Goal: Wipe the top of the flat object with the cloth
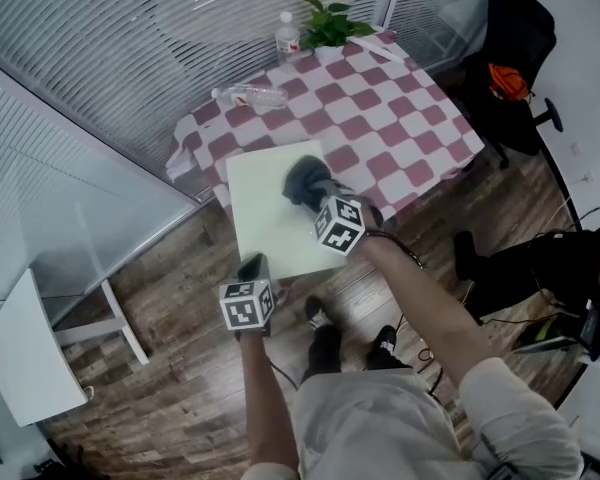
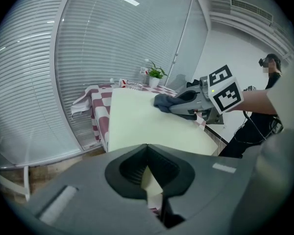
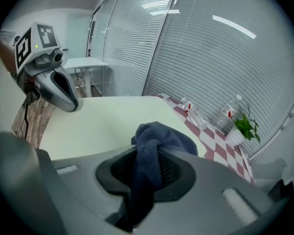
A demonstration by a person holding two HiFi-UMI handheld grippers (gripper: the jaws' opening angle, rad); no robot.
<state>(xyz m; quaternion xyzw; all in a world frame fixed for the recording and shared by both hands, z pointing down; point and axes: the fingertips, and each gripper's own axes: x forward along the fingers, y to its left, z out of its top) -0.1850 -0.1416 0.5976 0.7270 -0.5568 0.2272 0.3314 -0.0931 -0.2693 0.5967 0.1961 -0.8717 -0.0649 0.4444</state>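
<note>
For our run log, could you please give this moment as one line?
left hand-held gripper: shut on board edge | right hand-held gripper: shut on cloth | cloth: on board top | board: on checkered table

Left gripper [image 1: 252, 266] and right gripper [image 1: 308, 186] both clamped.

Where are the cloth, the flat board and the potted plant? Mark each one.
cloth [image 3: 159, 133], right gripper view, on the bunched blue fold above the jaws.
flat board [image 1: 265, 213], head view, on its bare pale top.
potted plant [image 1: 330, 23], head view, on its green leaves.
</note>
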